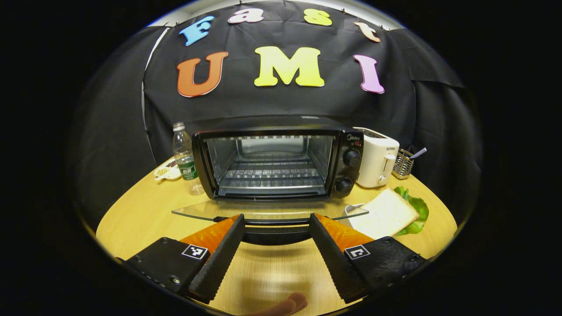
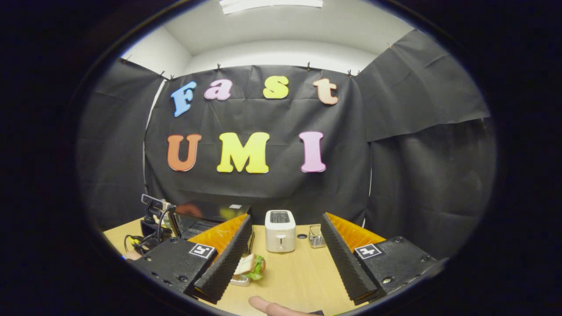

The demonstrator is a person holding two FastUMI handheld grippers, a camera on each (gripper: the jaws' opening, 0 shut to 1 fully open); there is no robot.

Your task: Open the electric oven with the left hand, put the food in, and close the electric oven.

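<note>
The black electric oven [image 1: 281, 160] stands at the back of the round wooden table [image 1: 145, 215], its glass door [image 1: 268, 212] folded down flat and the wire rack inside bare. My left gripper [image 1: 276, 219] is open, its fingers on either side of the door's dark handle [image 1: 275, 235] without pressing it. A sandwich of bread and lettuce [image 1: 388, 211] lies on a small tray right of the oven. In the right gripper view my right gripper [image 2: 286, 224] hangs open above the table, with the sandwich [image 2: 249, 266] beside its left finger and the oven [image 2: 206, 217] behind it.
A white toaster [image 1: 377, 162] and a wire cutlery holder [image 1: 403, 164] stand right of the oven. A water bottle [image 1: 186, 160] and a small dish [image 1: 167, 172] are on its left. A fingertip [image 2: 268, 306] shows at the bottom edge.
</note>
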